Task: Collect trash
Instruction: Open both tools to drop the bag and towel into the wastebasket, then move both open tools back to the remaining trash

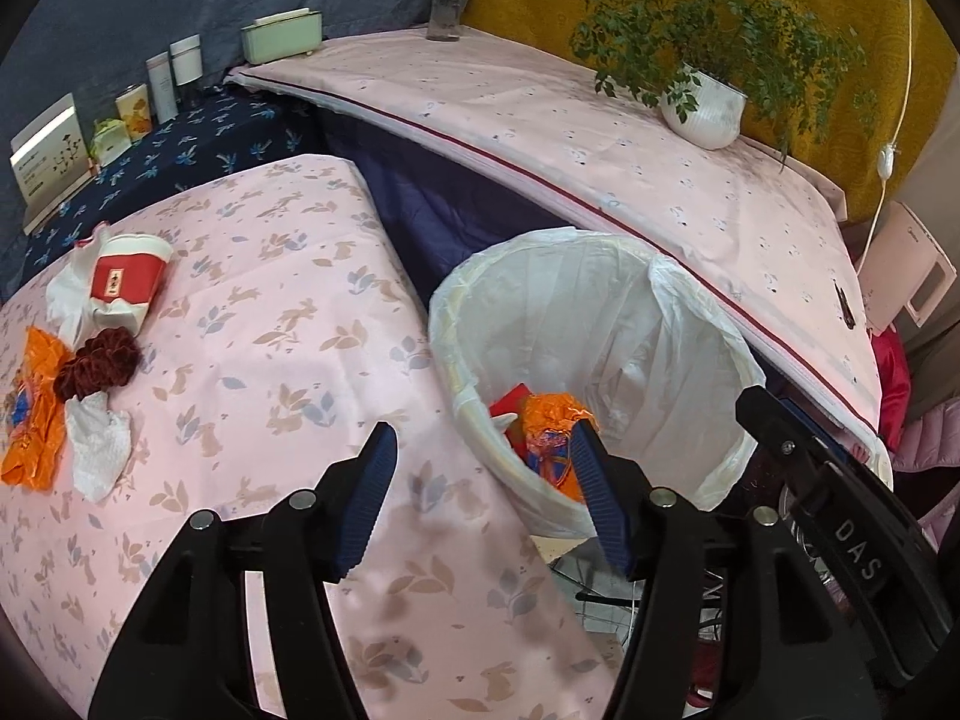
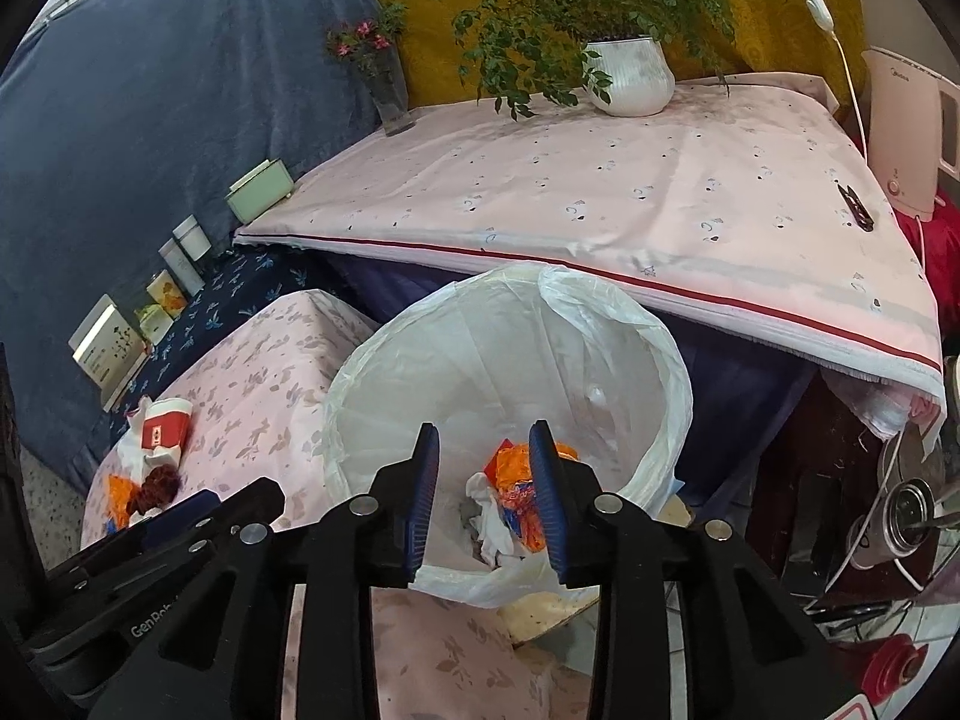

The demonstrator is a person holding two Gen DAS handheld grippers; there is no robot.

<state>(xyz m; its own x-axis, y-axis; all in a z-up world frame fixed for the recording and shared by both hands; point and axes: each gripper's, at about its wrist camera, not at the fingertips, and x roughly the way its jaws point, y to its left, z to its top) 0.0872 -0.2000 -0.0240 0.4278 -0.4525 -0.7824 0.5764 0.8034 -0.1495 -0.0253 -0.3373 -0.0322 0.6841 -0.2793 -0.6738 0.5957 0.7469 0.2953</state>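
Over lined bin (image 2: 600,360): left gripper (image 1: 483,480), right gripper (image 2: 483,480) jaws parted, empty; orange wrapper (image 2: 516,480) inside.

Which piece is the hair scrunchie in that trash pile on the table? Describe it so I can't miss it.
Look at the pink rabbit-print table, left side. In the pile there, the scrunchie lies just below the red-and-white paper cup. It is the only dark maroon, ruffled thing, between the orange wrapper and the white tissue.

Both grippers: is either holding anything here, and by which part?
Nothing is held. The left gripper and right gripper both have open, empty jaws above the lined bin; the orange wrapper lies inside it.
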